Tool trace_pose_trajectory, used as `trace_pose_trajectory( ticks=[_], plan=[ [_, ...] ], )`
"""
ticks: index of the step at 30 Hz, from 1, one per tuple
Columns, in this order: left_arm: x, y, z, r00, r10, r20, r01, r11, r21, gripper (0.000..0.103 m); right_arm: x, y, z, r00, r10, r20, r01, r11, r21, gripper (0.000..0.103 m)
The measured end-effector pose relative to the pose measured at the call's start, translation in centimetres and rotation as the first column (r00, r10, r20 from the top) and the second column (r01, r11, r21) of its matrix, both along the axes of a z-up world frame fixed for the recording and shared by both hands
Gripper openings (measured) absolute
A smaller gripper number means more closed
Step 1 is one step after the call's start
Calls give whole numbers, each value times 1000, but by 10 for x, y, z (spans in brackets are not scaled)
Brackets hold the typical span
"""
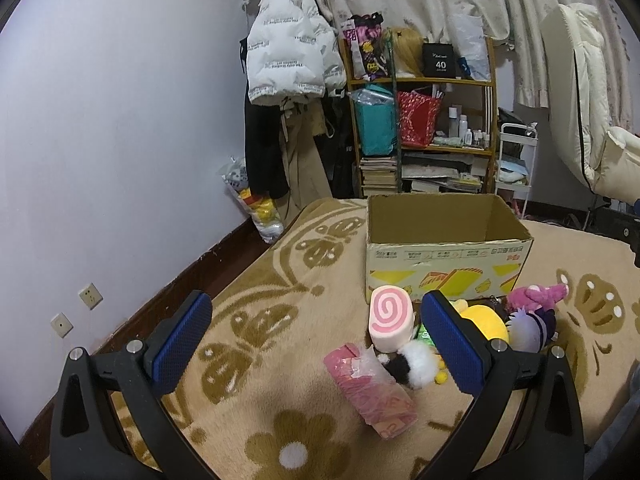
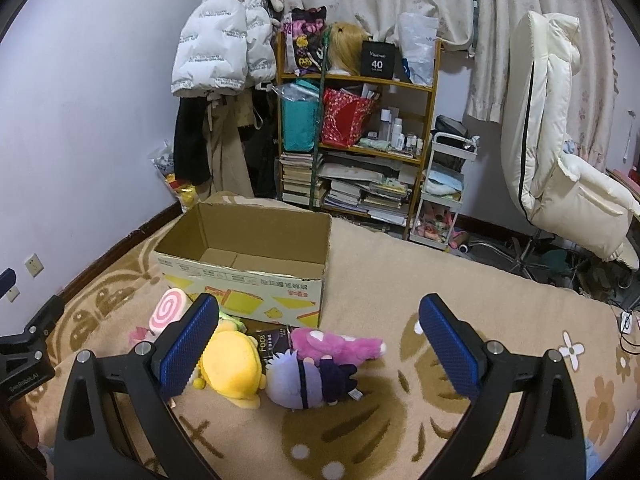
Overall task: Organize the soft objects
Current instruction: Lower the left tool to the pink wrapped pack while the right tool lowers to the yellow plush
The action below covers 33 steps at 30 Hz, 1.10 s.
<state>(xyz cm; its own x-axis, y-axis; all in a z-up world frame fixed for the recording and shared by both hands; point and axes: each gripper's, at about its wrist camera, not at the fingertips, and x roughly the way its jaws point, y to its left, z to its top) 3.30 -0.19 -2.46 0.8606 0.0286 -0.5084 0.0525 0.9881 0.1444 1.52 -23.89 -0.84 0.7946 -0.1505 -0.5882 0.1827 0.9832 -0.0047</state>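
An empty cardboard box (image 1: 448, 264) (image 2: 248, 276) stands open on the patterned blanket. In front of it lies a heap of soft toys: a pink swirl-roll cushion (image 1: 390, 318) (image 2: 168, 309), a pink tissue pack (image 1: 368, 390), a black-and-white plush (image 1: 412, 364), a yellow plush (image 1: 486, 322) (image 2: 232, 366), a purple-haired doll (image 1: 530, 328) (image 2: 308, 378) and a magenta plush (image 1: 538, 294) (image 2: 336, 344). My left gripper (image 1: 316, 344) is open, hovering above the tissue pack. My right gripper (image 2: 318, 348) is open too, above the dolls. Neither holds anything.
A wooden shelf (image 2: 356, 120) with bags, books and bottles stands behind the bed, coats (image 1: 288, 60) hang by the wall, and a white padded chair (image 2: 560, 160) sits at right. A dark packet (image 2: 268, 346) lies among the toys. The left gripper's body (image 2: 28, 352) shows at the right view's left edge.
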Motion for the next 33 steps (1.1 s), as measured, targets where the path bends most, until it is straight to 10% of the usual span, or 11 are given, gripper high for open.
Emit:
trace_pose_trajectory(
  ticks=[33],
  plan=[
    [64,-14,-57,985,23,-172,-15,999,49,103,91,-16,-55,973,-21,-230,58,986,154,103]
  ],
)
